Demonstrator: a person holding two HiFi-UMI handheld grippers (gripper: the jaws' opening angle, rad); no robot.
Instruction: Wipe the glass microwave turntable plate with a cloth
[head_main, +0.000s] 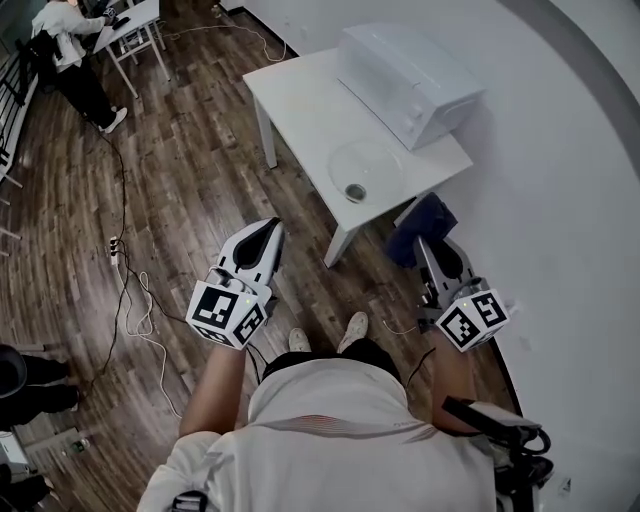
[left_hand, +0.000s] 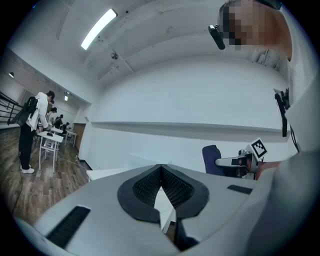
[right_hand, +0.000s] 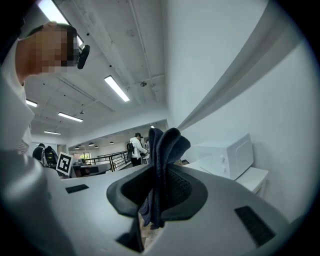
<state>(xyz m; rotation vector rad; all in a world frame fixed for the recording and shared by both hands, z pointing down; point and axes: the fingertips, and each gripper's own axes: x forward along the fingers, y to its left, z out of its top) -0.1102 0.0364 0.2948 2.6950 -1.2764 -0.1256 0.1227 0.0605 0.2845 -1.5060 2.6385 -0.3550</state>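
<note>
The clear glass turntable plate (head_main: 365, 168) lies on the white table (head_main: 300, 105), near its front end, in front of the white microwave (head_main: 405, 68). My right gripper (head_main: 428, 243) is shut on a dark blue cloth (head_main: 420, 226), held just off the table's near right corner; in the right gripper view the cloth (right_hand: 161, 155) stands folded up between the jaws, with the microwave (right_hand: 225, 156) to the right. My left gripper (head_main: 267, 238) hangs over the floor left of the table, jaws shut and nothing in them; in the left gripper view its pads (left_hand: 142, 185) meet.
Cables and a power strip (head_main: 114, 248) trail across the wood floor at left. A person (head_main: 75, 55) stands by a small white table (head_main: 135, 25) at the far left. The white wall (head_main: 560, 200) curves along the right side.
</note>
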